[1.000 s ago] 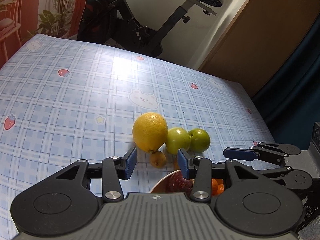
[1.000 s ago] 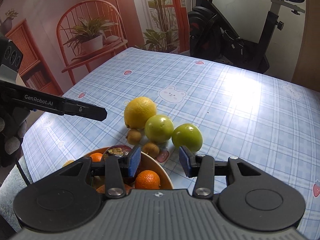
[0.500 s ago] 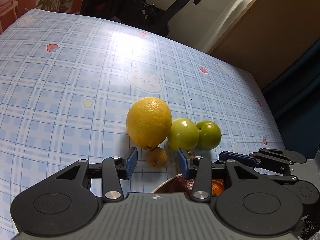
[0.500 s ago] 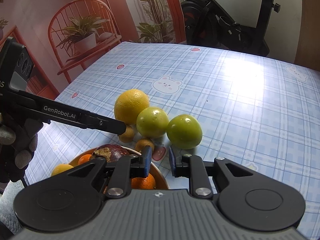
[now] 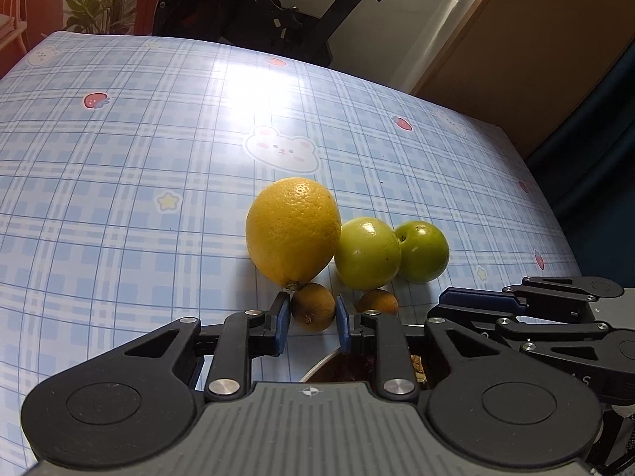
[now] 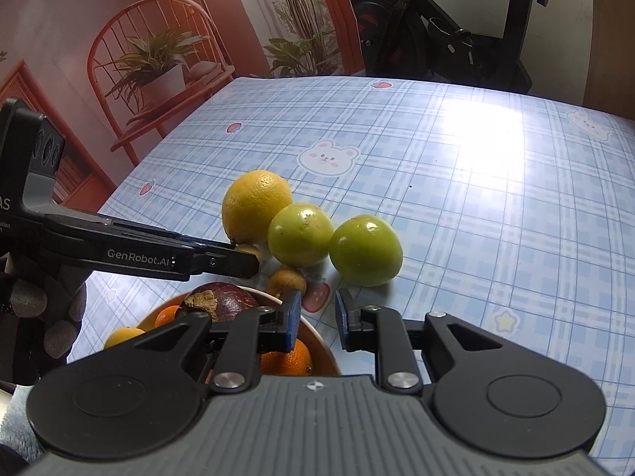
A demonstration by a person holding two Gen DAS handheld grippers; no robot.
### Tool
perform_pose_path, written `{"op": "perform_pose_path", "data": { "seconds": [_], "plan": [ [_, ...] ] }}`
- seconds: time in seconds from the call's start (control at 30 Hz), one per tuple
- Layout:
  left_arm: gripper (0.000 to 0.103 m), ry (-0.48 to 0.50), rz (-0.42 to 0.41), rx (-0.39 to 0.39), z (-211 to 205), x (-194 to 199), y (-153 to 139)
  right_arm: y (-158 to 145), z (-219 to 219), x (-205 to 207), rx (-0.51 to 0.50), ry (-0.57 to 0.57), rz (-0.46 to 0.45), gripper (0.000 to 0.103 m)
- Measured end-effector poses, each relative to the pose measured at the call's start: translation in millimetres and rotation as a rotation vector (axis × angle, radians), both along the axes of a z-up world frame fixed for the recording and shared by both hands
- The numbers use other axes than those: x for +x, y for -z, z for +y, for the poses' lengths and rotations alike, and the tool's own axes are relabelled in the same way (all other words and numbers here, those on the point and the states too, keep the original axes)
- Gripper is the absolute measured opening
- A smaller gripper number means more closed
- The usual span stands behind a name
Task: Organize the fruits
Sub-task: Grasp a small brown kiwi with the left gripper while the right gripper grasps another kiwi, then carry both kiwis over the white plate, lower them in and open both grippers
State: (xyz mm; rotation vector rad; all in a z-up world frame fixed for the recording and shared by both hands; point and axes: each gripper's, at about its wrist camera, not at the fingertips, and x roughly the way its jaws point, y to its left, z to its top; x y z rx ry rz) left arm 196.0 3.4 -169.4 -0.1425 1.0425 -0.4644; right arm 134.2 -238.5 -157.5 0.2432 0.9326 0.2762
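On the blue checked tablecloth lie a yellow lemon [image 5: 293, 230], two green apples [image 5: 367, 254] [image 5: 422, 252] and two small brown fruits. My left gripper [image 5: 312, 317] is closing its jaws, and the blue pads touch both sides of the nearer small brown fruit [image 5: 313, 306]. The other brown fruit [image 5: 377, 302] lies just right of it. In the right wrist view the left gripper [image 6: 250, 261] reaches in from the left and covers most of that held fruit [image 6: 248, 249]. My right gripper [image 6: 317, 313] hovers shut and holds nothing, beside the bowl [image 6: 321, 343].
The orange bowl holds oranges [image 6: 285, 357] and a dark purple fruit [image 6: 226, 297] at the near table edge. A gloved hand [image 6: 47, 309] holds the left gripper. An exercise bike [image 5: 278, 8] and a red chair [image 6: 151, 67] with a plant stand beyond the table.
My left gripper sank toward the small brown fruit and its jaws narrowed onto it. The right gripper's jaws went from wide to shut and it stayed by the bowl.
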Motion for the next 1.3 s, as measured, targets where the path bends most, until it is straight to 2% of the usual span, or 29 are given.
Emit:
{"op": "perform_pose_path", "data": {
  "seconds": [0.2, 0.57, 0.73, 0.93, 1.13, 1.3],
  "plan": [
    [0.026, 0.008, -0.058, 0.010, 16, -14, -13, -2, 3, 9, 0.052, 0.042, 0.032, 0.021],
    [0.026, -0.005, -0.108, -0.040, 50, -32, -31, 4, 6, 26, 0.149, 0.169, 0.131, 0.025],
    [0.026, -0.001, -0.127, -0.041, 56, -37, -32, 7, 14, 31, 0.108, 0.191, 0.162, 0.026],
    [0.026, -0.005, -0.144, -0.037, 58, -42, -32, 13, 17, 34, 0.132, 0.223, 0.199, 0.029],
    [0.026, -0.004, -0.143, -0.036, 59, -43, -32, 17, 17, 36, 0.168, 0.242, 0.220, 0.030],
    [0.026, 0.005, -0.139, -0.045, 59, -46, -37, 9, 12, 29, 0.210, 0.247, 0.189, 0.028]
  ]
}}
